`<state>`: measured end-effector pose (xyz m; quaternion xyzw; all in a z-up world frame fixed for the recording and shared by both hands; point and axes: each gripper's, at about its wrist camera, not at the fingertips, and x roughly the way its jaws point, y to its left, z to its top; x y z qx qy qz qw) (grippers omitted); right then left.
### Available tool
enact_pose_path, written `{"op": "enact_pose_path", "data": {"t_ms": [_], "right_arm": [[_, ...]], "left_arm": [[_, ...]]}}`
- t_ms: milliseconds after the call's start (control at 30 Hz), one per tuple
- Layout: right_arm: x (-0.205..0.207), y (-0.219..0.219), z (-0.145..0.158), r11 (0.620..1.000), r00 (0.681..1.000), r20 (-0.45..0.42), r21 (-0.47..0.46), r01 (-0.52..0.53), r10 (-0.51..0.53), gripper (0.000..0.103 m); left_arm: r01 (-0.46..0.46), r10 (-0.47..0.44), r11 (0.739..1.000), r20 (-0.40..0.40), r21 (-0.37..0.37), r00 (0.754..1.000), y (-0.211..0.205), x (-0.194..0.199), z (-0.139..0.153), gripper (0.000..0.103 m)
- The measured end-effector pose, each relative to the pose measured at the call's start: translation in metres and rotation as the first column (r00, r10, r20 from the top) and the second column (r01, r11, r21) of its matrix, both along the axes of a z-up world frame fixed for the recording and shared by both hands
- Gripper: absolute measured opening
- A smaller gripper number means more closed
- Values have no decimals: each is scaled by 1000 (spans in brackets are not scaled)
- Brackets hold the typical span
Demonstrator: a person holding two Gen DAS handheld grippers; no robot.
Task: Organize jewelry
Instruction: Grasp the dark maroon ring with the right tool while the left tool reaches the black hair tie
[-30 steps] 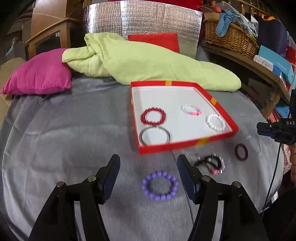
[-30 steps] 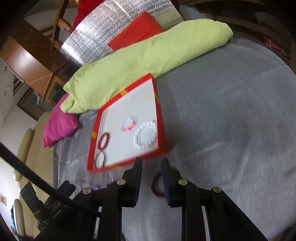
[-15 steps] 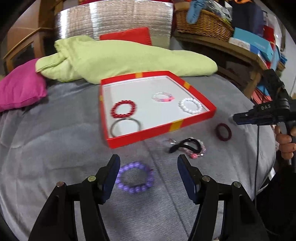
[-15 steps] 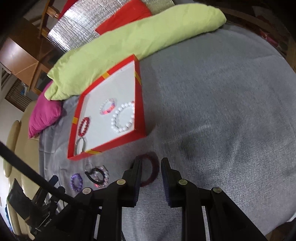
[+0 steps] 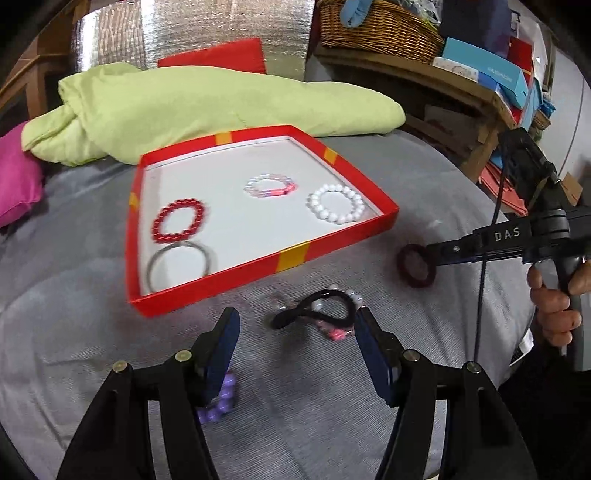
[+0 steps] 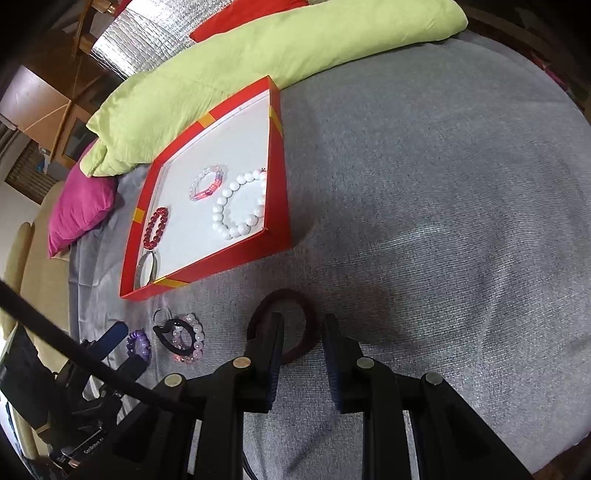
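Note:
A red tray (image 5: 334, 233) (image 6: 277, 192) on the grey cloth holds a red bead bracelet (image 5: 178, 220), a silver bangle (image 5: 181, 264), a pink-clear bracelet (image 5: 270, 185) and a white pearl bracelet (image 5: 335, 203) (image 6: 240, 205). My left gripper (image 5: 297, 339) is open, just short of a black hair tie tangled with a pearl-pink bracelet (image 5: 320, 312) (image 6: 183, 338). A purple bead bracelet (image 5: 218, 402) (image 6: 138, 345) lies under its left finger. My right gripper (image 6: 301, 341) is open, its jaws straddling one side of a dark maroon ring (image 6: 284, 325) (image 5: 415, 260).
A light green blanket (image 5: 192, 107) lies behind the tray, with a magenta pillow (image 5: 14, 184) at the left. A wooden shelf with a wicker basket (image 5: 380, 29) and boxes stands at the back right. The right gripper's body and the hand holding it (image 5: 554, 306) show at the right.
My left gripper has swung right from the purple bracelet to the black hair tie bundle. My right gripper has come down closer over the maroon ring and opened a little wider.

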<state>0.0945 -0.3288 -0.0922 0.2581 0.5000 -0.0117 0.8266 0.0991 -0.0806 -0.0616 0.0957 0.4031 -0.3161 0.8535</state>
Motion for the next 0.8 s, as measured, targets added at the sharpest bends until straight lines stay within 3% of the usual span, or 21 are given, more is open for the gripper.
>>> {"op": "enact_pose_path", "data": {"t_ms": [133, 300, 433, 533, 800], "right_arm": [[2, 1, -2, 1000, 1000, 2, -3, 0, 0, 24], [5, 4, -2, 1000, 1000, 11, -17, -7, 7, 24], [7, 12, -3, 999, 999, 26, -41, -28, 29, 24], [7, 18, -2, 996, 998, 35, -75, -52, 54, 11], [4, 26, 11, 994, 990, 113, -87, -72, 82, 7]], "left_arm": [[-12, 10, 1000, -82, -28, 997, -3, 9, -8, 65], [-19, 7, 996, -135, -87, 991, -2, 14, -11, 43], [-43, 28, 996, -181, -82, 983, 0, 20, -19, 24], [-52, 36, 996, -206, -74, 978, 1, 21, -24, 13], [-62, 49, 995, -148, -81, 988, 19, 14, -13, 10]]}}
